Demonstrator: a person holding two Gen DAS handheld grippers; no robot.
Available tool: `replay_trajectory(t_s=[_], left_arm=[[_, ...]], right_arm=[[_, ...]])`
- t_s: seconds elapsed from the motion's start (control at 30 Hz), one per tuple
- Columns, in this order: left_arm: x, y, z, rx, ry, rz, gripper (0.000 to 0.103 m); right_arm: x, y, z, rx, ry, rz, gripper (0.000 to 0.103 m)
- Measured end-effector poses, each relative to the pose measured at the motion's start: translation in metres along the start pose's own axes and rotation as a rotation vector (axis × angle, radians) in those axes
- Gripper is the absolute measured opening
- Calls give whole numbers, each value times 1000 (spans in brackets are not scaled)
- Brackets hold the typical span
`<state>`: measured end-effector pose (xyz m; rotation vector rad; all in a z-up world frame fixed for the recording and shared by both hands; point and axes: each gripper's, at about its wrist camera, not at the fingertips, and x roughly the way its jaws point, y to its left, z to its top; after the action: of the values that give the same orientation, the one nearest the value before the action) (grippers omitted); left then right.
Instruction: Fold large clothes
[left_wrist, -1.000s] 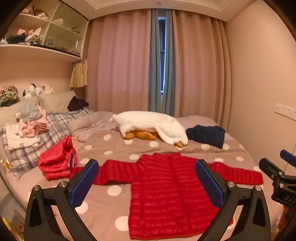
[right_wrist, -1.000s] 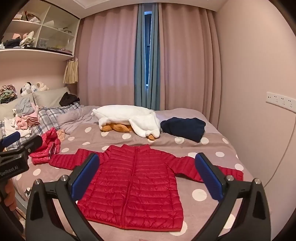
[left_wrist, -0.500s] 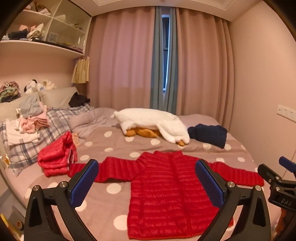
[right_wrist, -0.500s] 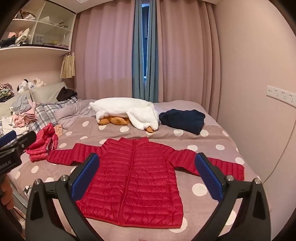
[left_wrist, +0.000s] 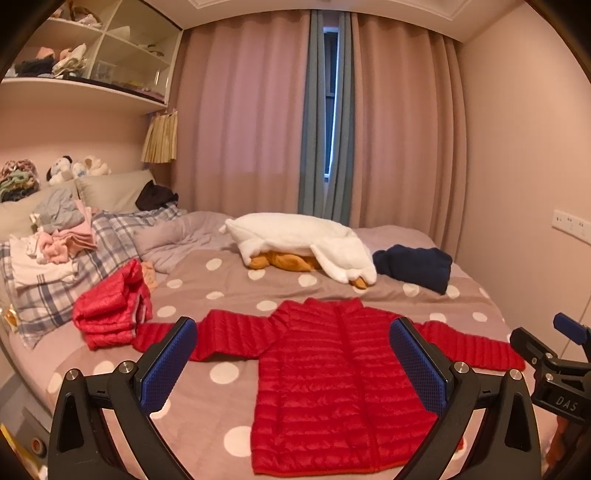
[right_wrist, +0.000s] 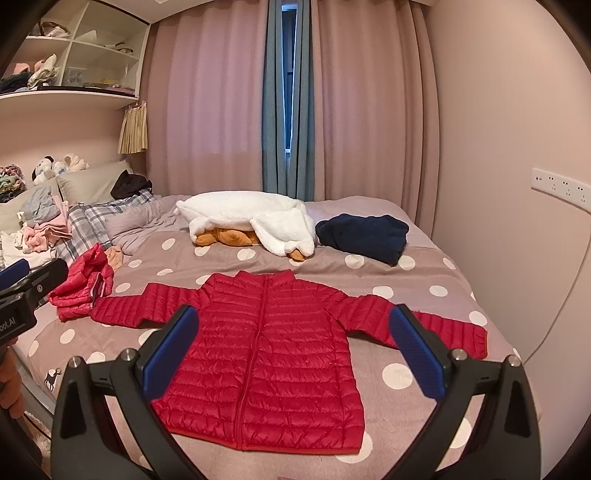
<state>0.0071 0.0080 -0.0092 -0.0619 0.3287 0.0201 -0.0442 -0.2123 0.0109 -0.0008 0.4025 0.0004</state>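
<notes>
Red quilted fabric lies spread flat on the bed (right_wrist: 417, 373): the jacket (right_wrist: 269, 350) is face up, zip closed, collar toward the curtains and both sleeves stretched out sideways, which looks like a deliberate layout so each sleeve and side can be folded in cleanly. A second red garment (left_wrist: 110, 314), already bundled, sits just beside the end of the sleeve on the pillow side, apparently put aside. The white fleece (right_wrist: 247, 218) and the dark blue bundle (right_wrist: 364, 236) rest farther up, well apart from the jacket.

Both tools hover above the foot of the bed, pointing along it and tilted slightly down. The left gripper (left_wrist: 295, 365) has its jaws released and empty; the right gripper (right_wrist: 291, 354) likewise, spread wide, grasping nothing. Folding has not yet begun, I judge.
</notes>
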Motion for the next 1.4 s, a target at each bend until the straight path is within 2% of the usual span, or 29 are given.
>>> replay_trajectory(t_s=[0.23, 0.63, 1.4], left_arm=[[-3, -1, -2, 1, -2, -31, 103], [0, -8, -3, 6, -5, -2, 103], [-3, -7, -1, -12, 5, -22, 103]], right_arm=[[-2, -1, 1, 3, -10, -15, 103], [0, -1, 4, -1, -16, 18, 103], [-5, 4, 2, -13, -47, 14, 103]])
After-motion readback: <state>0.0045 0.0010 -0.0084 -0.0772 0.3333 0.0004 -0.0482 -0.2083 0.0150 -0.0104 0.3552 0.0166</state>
